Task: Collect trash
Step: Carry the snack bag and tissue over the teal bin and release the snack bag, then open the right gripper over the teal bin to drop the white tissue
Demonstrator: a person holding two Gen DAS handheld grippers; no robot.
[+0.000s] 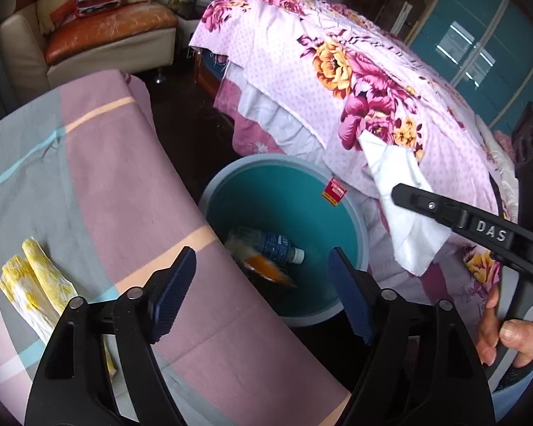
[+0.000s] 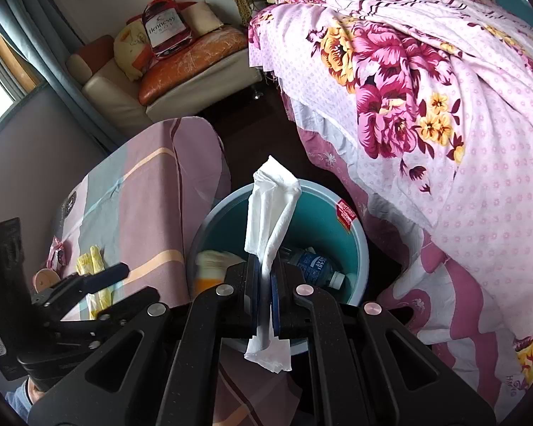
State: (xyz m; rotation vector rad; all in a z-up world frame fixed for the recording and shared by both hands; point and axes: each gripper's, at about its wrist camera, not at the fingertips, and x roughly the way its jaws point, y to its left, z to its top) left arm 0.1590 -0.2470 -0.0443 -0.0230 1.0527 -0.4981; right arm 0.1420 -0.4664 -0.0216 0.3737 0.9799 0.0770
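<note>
A round bin [image 1: 284, 202] with a teal inside stands on the floor between a cloth-covered table and a bed. In it lie a clear plastic bottle [image 1: 270, 245] with a blue label and a blurred orange-and-white piece [image 1: 266, 271]. My left gripper [image 1: 263, 266] hangs open above the bin, nothing between its blue pads. My right gripper [image 2: 265, 266] is shut on a white tissue [image 2: 272, 206] over the bin [image 2: 323, 220]; the tissue [image 1: 405, 209] also shows at the right of the left wrist view. A crumpled yellow-and-white wrapper [image 1: 35, 284] lies on the table.
The table cloth [image 1: 124, 177] is striped pink and grey and ends right beside the bin. A floral bedspread [image 1: 355, 81] hangs close on the bin's other side. A sofa [image 1: 99, 35] with cushions stands at the back. Small pink and round items [image 2: 53, 259] sit on the table.
</note>
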